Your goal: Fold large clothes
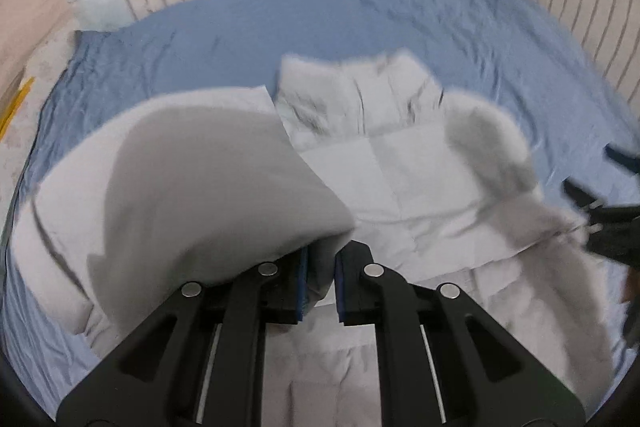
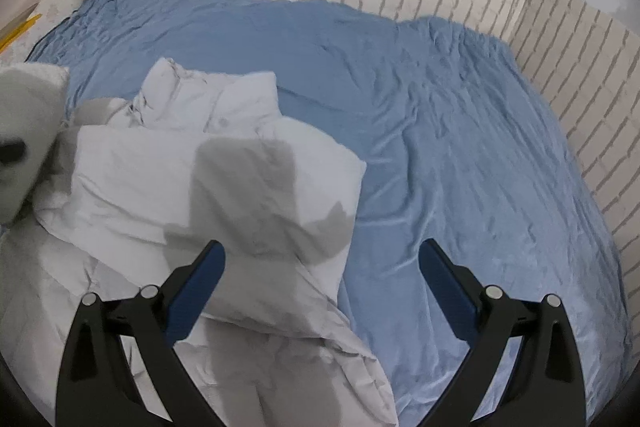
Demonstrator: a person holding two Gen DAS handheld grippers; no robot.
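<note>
Left gripper (image 1: 321, 283) jaws pinching white jacket (image 1: 400, 179) sleeve for folding inward; right gripper (image 2: 322, 291) jaws spread, empty.

jacket (image 2: 168, 187) on sheet (image 2: 440, 127)

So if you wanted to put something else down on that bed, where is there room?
The blue sheet lies bare between the white jacket and the brick wall, and behind the jacket's collar toward the back wall. It is crowded on the jacket's side, where the left gripper holds up a sleeve.
</note>
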